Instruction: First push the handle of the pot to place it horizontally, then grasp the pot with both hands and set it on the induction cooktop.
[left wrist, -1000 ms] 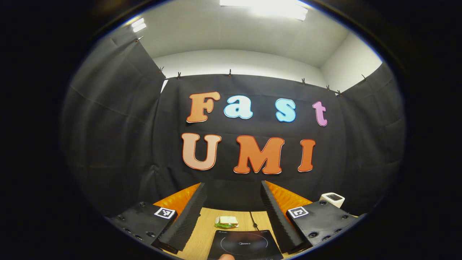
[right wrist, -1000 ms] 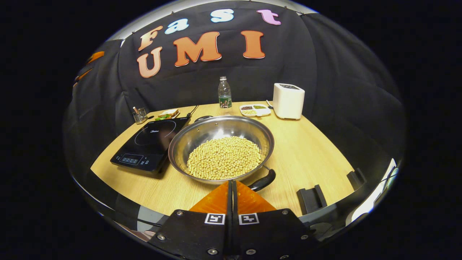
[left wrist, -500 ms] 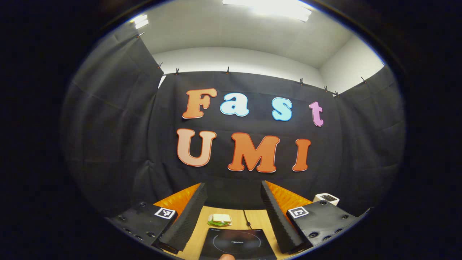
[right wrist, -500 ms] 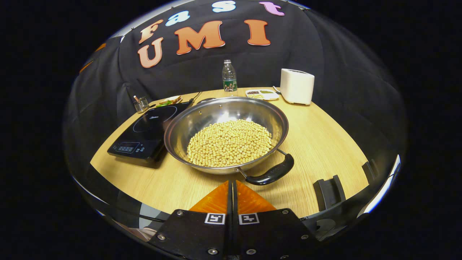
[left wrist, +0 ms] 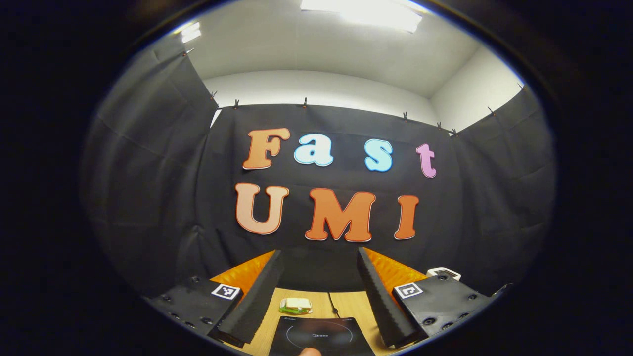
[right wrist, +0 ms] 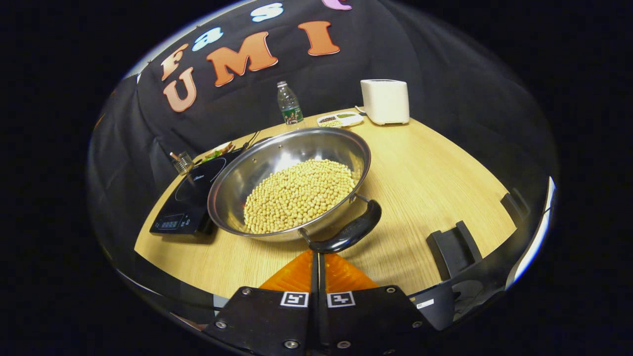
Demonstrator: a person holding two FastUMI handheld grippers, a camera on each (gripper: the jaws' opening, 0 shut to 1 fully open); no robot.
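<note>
A steel pot (right wrist: 257, 163) full of yellow beans (right wrist: 299, 195) stands on the wooden table (right wrist: 420, 173) in the right gripper view. Its black near handle (right wrist: 348, 232) lies slantwise, rising to the right. My right gripper (right wrist: 316, 253) is shut and empty, its tip just under that handle's near end; contact is unclear. The black induction cooktop (right wrist: 190, 198) lies directly left of the pot. In the left gripper view my left gripper (left wrist: 319, 253) is open and empty, held above the cooktop (left wrist: 319, 338) and facing the back wall.
At the back of the table stand a water bottle (right wrist: 289, 104), a white toaster (right wrist: 385, 100), a divided dish (right wrist: 339, 119), a small utensil cup (right wrist: 183, 161) and a sandwich plate (left wrist: 295, 305). Two black holders (right wrist: 452, 247) sit near the right edge.
My right gripper has swung so the pot's handle now lies right at its tip instead of off to the right. The left gripper drifted slightly and stays open.
</note>
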